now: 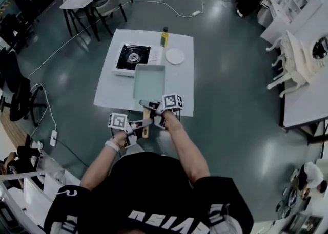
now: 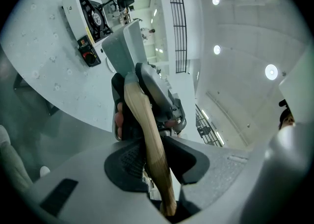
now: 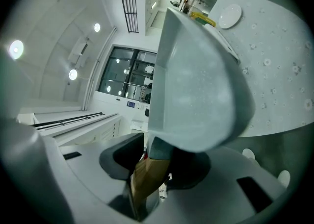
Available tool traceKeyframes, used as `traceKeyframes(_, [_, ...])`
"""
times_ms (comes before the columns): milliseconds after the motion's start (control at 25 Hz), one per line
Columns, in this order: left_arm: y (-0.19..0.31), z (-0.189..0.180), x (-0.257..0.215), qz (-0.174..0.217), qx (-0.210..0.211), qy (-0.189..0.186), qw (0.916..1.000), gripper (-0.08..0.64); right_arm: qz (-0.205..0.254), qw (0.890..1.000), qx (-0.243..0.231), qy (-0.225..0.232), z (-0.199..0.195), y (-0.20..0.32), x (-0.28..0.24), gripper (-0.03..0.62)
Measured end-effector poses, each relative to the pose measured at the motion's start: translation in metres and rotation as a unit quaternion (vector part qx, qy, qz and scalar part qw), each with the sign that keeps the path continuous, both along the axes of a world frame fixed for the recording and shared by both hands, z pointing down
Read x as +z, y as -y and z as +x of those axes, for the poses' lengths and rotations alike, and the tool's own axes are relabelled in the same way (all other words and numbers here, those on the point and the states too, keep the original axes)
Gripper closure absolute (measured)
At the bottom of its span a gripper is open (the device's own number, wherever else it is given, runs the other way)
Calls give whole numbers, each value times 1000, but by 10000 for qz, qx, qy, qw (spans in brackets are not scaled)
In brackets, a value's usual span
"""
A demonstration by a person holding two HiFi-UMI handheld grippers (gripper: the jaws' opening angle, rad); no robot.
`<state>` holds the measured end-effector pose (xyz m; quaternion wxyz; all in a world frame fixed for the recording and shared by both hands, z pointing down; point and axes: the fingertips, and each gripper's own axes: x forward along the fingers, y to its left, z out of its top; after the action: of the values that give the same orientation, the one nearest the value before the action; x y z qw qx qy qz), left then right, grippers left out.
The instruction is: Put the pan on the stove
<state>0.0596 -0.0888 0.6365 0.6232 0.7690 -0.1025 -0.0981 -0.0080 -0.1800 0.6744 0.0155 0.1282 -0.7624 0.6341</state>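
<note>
Head view: pan [image 1: 149,81] is held just short of the stove [image 1: 132,57]. Its wooden handle [image 2: 147,135] is clamped by left tool [image 2: 153,166] and right tool [image 3: 147,166]. Pan is judged rigid and front-heavy; handle is judged the proper hold.

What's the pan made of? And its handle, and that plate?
Pan: probably metal under a pale grey, matte, faintly speckled coating. The thin, stiff walls suggest that.
Handle: looks like wood, light tan with a smooth finish.
Plate: plain white and smooth, maybe ceramic or plastic. It is too small to tell.
</note>
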Motion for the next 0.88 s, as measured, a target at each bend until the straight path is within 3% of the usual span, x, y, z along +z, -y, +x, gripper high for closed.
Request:
traceKeyframes(240, [13,-12,-2,-143,113,-3,9998,463,-20,9999,150,-73,-8,16,-3,457])
traceKeyframes(360, [22,-23,0,151,206,309,9992,463,-36,9997,228,-89,-13,21,-5,457])
traceKeyframes(440, [26,-30,-6,57,271,139,9995,463,-32,9995,288,-93,-21,28,-6,457])
traceKeyframes(520, [35,-40,-3,184,348,311,9987,463,-34,9993,360,-102,-27,35,-8,457])
traceKeyframes(640, [42,-48,-8,200,456,233,9985,463,-3,9989,461,-81,-33,44,-10,457])
traceKeyframes(720, [43,-49,-16,53,524,-53,9986,463,2,9986,525,-95,-37,49,-12,457])
traceKeyframes(880, [51,-64,-13,86,647,100,9978,463,9,9978,649,-130,-47,58,-13,456])
